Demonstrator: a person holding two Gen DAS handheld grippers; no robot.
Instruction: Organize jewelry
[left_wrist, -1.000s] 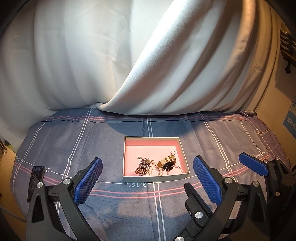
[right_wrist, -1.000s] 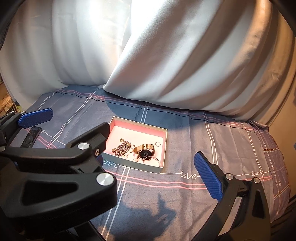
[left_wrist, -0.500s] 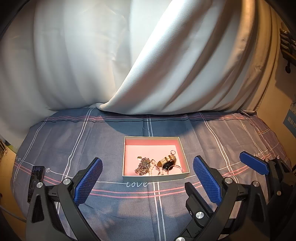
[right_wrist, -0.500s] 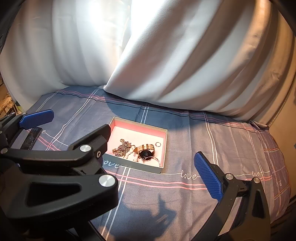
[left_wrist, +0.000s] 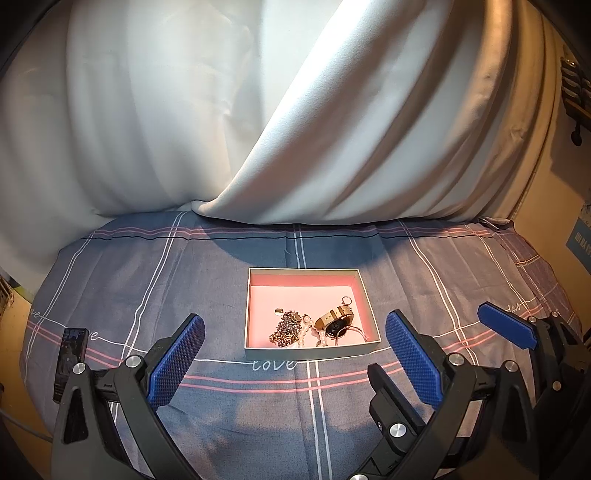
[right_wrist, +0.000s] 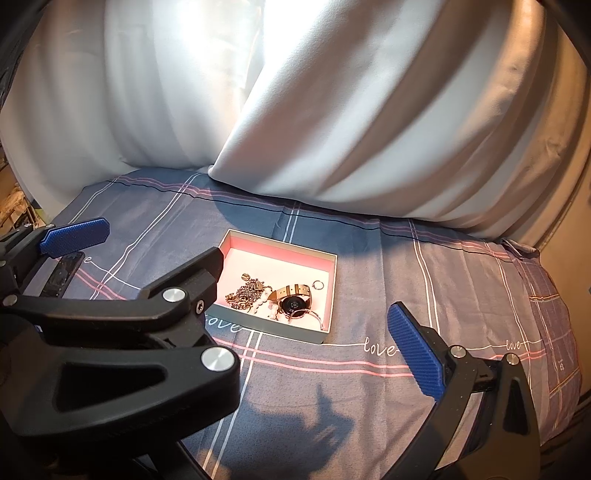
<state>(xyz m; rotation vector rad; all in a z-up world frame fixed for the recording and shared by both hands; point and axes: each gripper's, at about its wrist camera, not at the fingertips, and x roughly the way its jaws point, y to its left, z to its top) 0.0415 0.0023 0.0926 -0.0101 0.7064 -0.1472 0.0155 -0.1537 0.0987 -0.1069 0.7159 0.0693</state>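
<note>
A shallow grey box with a pink inside (left_wrist: 308, 274) (right_wrist: 280, 246) lies on the blue plaid cloth. In it lie a gold chain necklace (left_wrist: 285, 328) (right_wrist: 245, 294), a pearl string (left_wrist: 309, 332) (right_wrist: 266, 303), a watch with a tan strap (left_wrist: 337, 322) (right_wrist: 294, 300) and a small ring (left_wrist: 346, 300) (right_wrist: 318, 284). My left gripper (left_wrist: 294, 360) is open and empty, just short of the box's near edge. My right gripper (right_wrist: 306, 343) is open and empty, near the box's front right; its left finger is hidden behind the left gripper's black frame (right_wrist: 122, 332).
White curtain folds (left_wrist: 295, 110) hang down onto the cloth behind the box. A dark phone (left_wrist: 70, 360) (right_wrist: 61, 275) lies at the cloth's left edge. My right gripper's blue pad (left_wrist: 508, 328) shows at the right of the left wrist view.
Both grippers have stayed almost still, with only a slight drift. The box and jewelry have not moved.
</note>
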